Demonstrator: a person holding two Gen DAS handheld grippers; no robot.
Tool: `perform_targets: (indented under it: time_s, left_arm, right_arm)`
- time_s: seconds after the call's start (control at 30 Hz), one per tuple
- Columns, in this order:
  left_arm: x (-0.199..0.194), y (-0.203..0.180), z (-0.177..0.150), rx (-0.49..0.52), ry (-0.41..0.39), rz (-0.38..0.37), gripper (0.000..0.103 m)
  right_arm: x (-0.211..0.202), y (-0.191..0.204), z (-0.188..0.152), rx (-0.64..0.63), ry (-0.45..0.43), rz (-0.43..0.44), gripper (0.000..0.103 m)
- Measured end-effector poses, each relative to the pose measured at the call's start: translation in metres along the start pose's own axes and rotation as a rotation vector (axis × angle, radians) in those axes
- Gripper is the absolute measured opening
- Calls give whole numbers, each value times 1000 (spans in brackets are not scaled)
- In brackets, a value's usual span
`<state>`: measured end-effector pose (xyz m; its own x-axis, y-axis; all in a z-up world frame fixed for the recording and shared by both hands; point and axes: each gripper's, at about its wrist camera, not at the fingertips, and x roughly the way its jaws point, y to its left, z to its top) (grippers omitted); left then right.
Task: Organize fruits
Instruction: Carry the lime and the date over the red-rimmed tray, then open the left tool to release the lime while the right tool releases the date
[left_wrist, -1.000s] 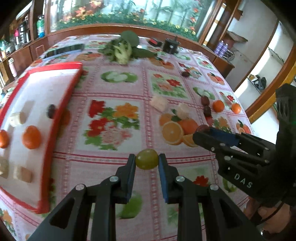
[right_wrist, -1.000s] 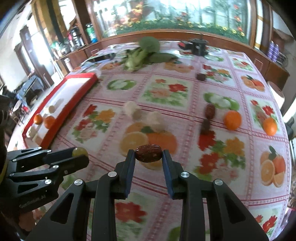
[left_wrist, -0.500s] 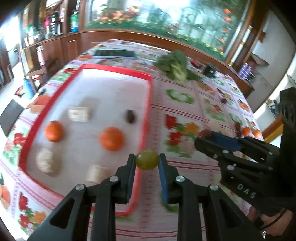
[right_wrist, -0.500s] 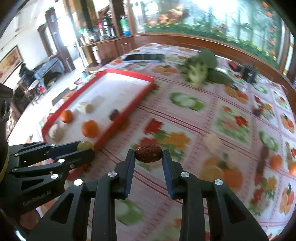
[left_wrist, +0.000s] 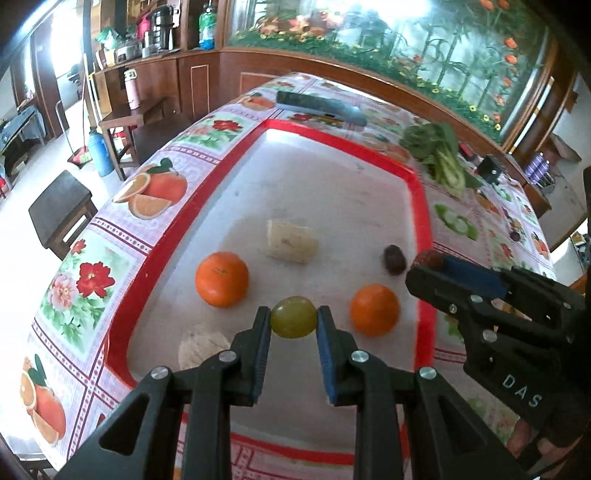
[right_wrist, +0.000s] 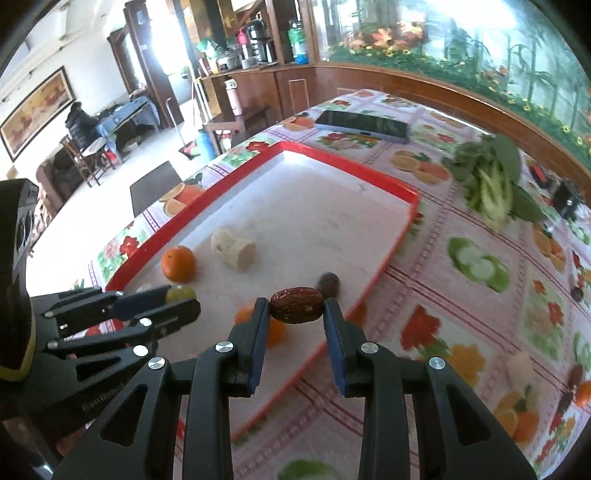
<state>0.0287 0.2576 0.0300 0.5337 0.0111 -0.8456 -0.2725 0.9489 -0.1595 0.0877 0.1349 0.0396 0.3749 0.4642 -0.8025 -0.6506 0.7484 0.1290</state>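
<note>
Change since earlier frames: both tongs now hang over the red tray, which earlier sat at the far left of each view; the loose fruit on the cloth has slid to the lower right edge of the right wrist view.
Tongs, count: two. Left gripper is closed on a green grape; right gripper is closed on a red date.
Fruit position relative to tongs: each fruit sits pinched between the blue pads at the fingertips, at frame centre, above the tray's near end.
Cross views: right gripper enters the left wrist view at right, the date at its tip; left gripper enters the right wrist view at lower left, the grape at its tip.
Tray contents, counted in the left wrist view: two oranges; two pale chunks; one dark date.
Off the tray: leafy greens and a phone, upper part of the frame, on the tablecloth.
Hidden or unclear: the nearer pale chunk is partly cut off by the left fingers; one orange is half hidden behind the right fingers; fruit at the lower right edge is blurred.
</note>
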Motion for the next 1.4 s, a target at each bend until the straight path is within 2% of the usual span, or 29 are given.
perform_targets:
  time_s: [0.23, 0.57, 0.67, 0.77, 0.83, 0.9, 1.0, 1.4]
  left_arm:
    - [19, 3, 5, 1, 34, 13, 28]
    - [26, -8, 3, 73, 22, 93, 29]
    - [26, -9, 4, 74, 23, 96, 30]
    - [26, -10, 3, 80, 26, 97, 34]
    - [25, -12, 3, 78, 29, 93, 38]
    - [24, -13, 3, 81, 28, 100, 47]
    - [20, -14, 1, 85, 21, 110, 53]
    - [0, -14, -8, 65, -1, 109, 65]
  right_arm:
    - [35, 5, 13, -33, 58, 6, 29]
    - [52, 8, 13, -62, 90, 9, 29]
    - [52, 6, 13, -58, 91, 10, 30]
    - [51, 4, 12, -57, 91, -2, 36]
    - [52, 2, 12, -52, 90, -1, 37]
    - [50, 2, 12, -47, 90, -8, 38]
    - [48, 2, 11, -44, 89, -11, 39]
    - [18, 2, 5, -5, 52, -22, 49]
